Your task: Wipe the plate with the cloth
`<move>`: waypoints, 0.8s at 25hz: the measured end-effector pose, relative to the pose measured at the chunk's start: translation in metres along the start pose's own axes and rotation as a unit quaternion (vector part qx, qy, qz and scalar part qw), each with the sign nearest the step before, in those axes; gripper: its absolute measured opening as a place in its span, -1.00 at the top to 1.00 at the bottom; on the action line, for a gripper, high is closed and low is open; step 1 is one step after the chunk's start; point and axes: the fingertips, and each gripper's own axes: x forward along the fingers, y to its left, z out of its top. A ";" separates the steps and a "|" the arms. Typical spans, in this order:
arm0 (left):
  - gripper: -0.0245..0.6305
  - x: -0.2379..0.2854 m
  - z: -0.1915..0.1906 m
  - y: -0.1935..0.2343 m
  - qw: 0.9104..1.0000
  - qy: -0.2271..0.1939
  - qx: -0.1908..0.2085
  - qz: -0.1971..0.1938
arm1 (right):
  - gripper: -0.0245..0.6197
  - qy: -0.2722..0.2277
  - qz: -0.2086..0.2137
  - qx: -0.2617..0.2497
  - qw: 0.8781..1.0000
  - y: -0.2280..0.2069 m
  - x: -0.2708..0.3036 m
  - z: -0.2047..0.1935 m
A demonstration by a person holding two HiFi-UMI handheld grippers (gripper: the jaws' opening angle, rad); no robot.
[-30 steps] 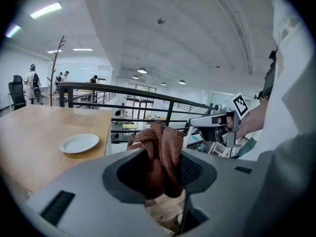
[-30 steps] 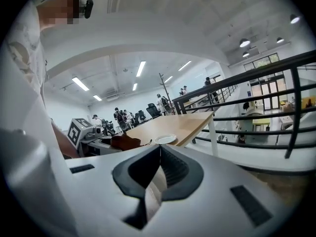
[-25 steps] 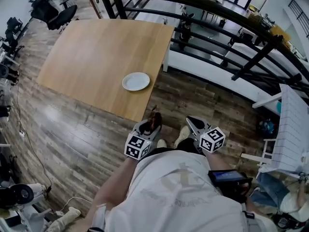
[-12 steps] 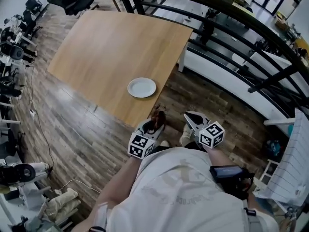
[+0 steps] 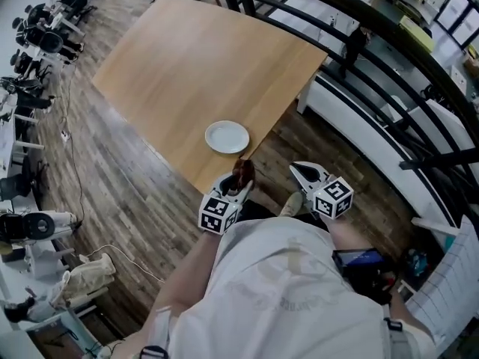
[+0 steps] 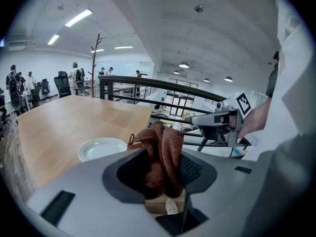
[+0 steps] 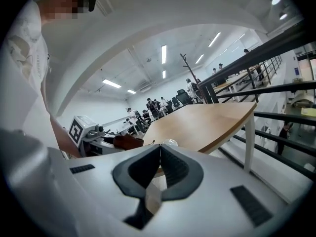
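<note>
Left claw (image 6: 163, 157) clenched on rust-brown knitted cloth (image 6: 159, 138), held short of the small round white plate (image 5: 227, 137). Right claw (image 7: 159, 152) pinched shut, empty, also short of plate. Pale wooden bench (image 5: 194, 66) edge runs close beside plate; unsteadied, a hard wipe could slide it off. No legible writing, only square markers.

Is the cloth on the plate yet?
No, the cloth is clamped in the left gripper near the table edge, clear of the plate.
</note>
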 end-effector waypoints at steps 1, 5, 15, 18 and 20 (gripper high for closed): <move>0.41 0.000 0.002 0.006 1.000 0.000 -0.006 0.010 | 0.88 0.005 0.004 0.001 1.000 -0.004 0.004 0.001; 0.41 -0.003 0.007 0.031 0.999 -0.002 -0.028 0.043 | 0.88 0.022 0.022 0.003 1.000 -0.014 0.020 0.006; 0.41 -0.008 0.015 0.101 0.994 -0.010 -0.052 0.093 | 0.88 0.046 0.040 -0.015 0.998 -0.025 0.069 0.028; 0.41 -0.008 0.015 0.123 0.993 -0.008 -0.054 0.107 | 0.88 0.050 0.043 -0.015 0.998 -0.028 0.082 0.033; 0.41 -0.010 0.013 0.136 0.992 -0.002 -0.053 0.113 | 0.88 0.057 0.044 -0.016 0.997 -0.026 0.087 0.033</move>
